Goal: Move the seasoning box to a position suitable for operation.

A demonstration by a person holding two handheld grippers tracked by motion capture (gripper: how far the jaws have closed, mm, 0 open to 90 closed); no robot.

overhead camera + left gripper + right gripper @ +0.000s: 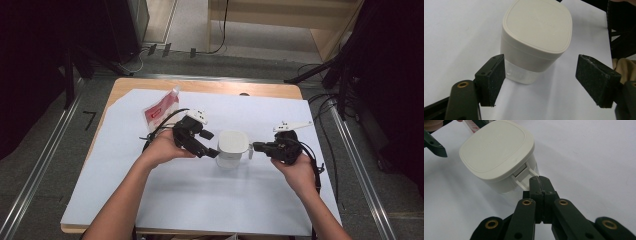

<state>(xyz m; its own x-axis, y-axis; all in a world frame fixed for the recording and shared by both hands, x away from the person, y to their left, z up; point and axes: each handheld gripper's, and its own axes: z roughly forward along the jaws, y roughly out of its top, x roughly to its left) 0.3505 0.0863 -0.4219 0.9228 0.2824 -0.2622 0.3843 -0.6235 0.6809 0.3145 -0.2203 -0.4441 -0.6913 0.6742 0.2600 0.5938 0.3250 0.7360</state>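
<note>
Currently one container [232, 148]; one pouch [161, 111]; two grippers.

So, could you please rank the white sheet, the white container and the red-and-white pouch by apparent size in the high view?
1. White sheet, covering most of the table.
2. Red-and-white pouch and white container: they look about alike, so I won't rank them.
</note>
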